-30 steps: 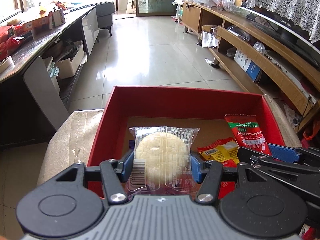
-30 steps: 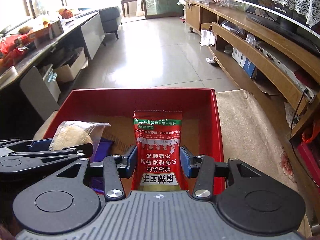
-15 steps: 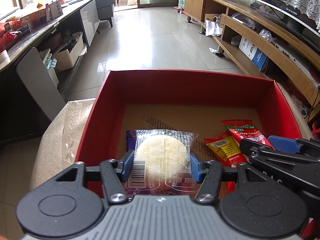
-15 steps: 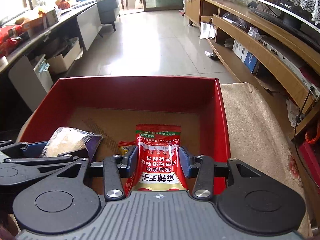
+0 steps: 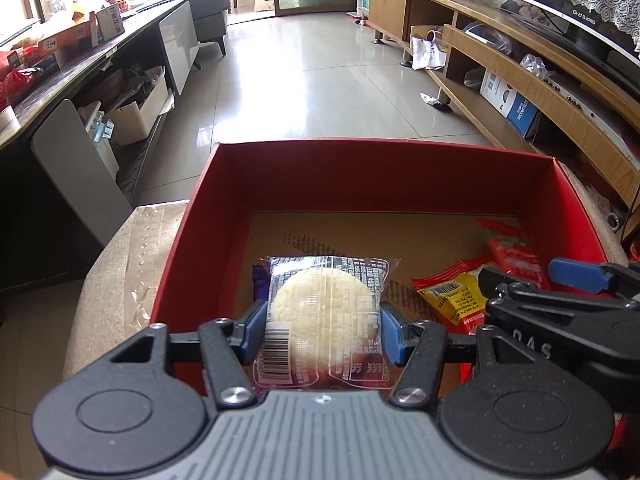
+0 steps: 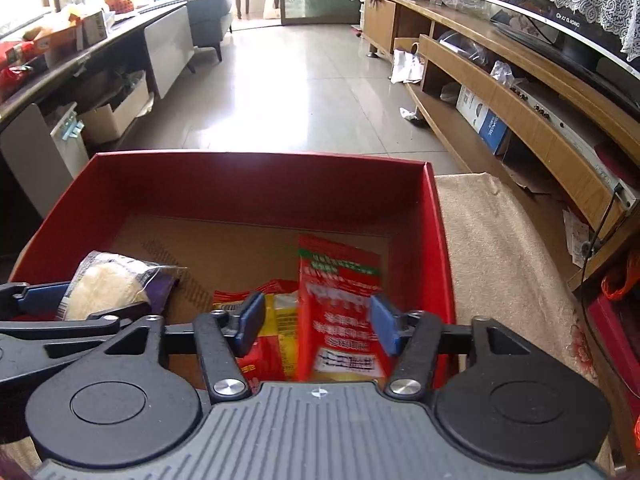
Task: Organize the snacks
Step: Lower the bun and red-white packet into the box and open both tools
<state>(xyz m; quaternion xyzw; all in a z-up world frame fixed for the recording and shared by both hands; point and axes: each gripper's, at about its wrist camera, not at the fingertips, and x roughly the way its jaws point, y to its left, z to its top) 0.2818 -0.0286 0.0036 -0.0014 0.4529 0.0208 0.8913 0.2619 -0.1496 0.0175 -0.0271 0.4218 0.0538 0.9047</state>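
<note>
A red cardboard box (image 5: 380, 172) lies below both grippers. My left gripper (image 5: 322, 332) is shut on a clear pack with a round rice cracker (image 5: 324, 308), its blue pads against the pack's sides, low over the box's near left corner. A purple packet (image 5: 260, 280) peeks out beneath it. My right gripper (image 6: 318, 324) is opening. The red snack packet (image 6: 340, 292) stands blurred between its jaws, clear of the left pad and leaning toward the right one. A yellow and red packet (image 6: 276, 320) lies on the box floor beside it.
The box sits on a beige cloth-covered surface (image 6: 500, 248). A long wooden TV cabinet (image 6: 520, 92) runs along the right and a dark cluttered table (image 5: 60, 76) along the left. Tiled floor (image 5: 320, 80) stretches beyond the box.
The right jaws have spread and the red packet has slipped down into the box. The left gripper keeps its hold on the rice cracker pack, a little lower over the box.
</note>
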